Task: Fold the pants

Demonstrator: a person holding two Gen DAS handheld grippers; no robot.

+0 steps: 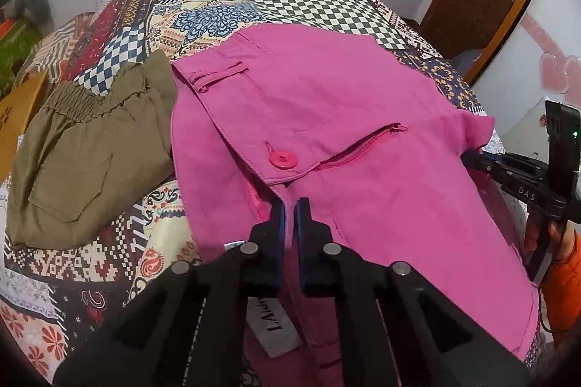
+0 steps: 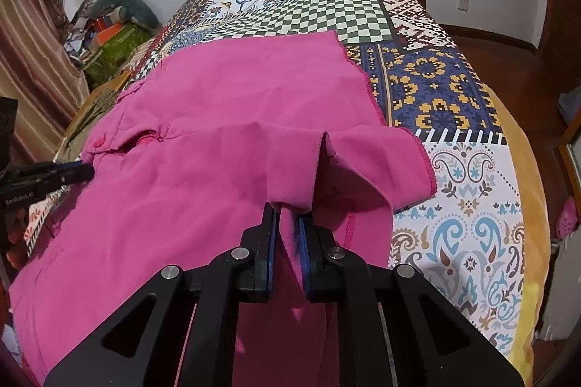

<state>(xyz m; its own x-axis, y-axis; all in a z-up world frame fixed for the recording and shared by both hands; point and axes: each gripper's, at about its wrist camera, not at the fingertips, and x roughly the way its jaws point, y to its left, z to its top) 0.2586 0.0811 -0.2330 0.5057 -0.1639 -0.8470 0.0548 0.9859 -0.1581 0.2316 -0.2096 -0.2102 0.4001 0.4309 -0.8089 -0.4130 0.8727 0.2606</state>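
Pink pants (image 1: 345,118) lie spread over a patterned bed, with a pink button (image 1: 282,159) and an open zipper on top. My left gripper (image 1: 289,205) is shut on the pants' near waistband edge, just below the button. In the right wrist view the same pants (image 2: 218,104) stretch across the bed, and my right gripper (image 2: 289,211) is shut on a bunched fold of the pink cloth near the leg hems. Each gripper shows in the other's view: the right gripper (image 1: 472,158) at the cloth's right edge, the left gripper (image 2: 85,171) at its left.
Olive green pants (image 1: 83,151) lie folded on the bed to the left of the pink ones. The patchwork bedspread (image 2: 454,89) reaches far and right. Clutter and a curtain (image 2: 32,60) stand at the left, with wooden floor (image 2: 523,53) to the right. A person's orange sleeve (image 1: 563,271) shows.
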